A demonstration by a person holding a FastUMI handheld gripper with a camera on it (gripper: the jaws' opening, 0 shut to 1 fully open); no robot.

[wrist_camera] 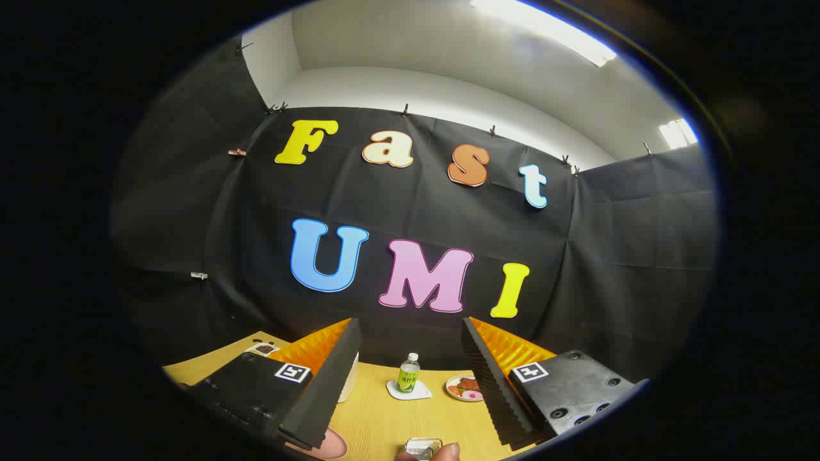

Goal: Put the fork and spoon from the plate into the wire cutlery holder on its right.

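Two ribbed fingers of the hand-held gripper (pixel 410 358) spread wide above the wooden table (pixel 378 422).

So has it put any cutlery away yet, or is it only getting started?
It looks like only the start. The gripper is open with nothing between its fingers, raised and facing the booth wall. Beyond the fingers on the table stand a small bottle on a coaster and a little dish of food. A fingertip touches a metal thing at the near edge. No fork or spoon is in hand, so both moves seem left.
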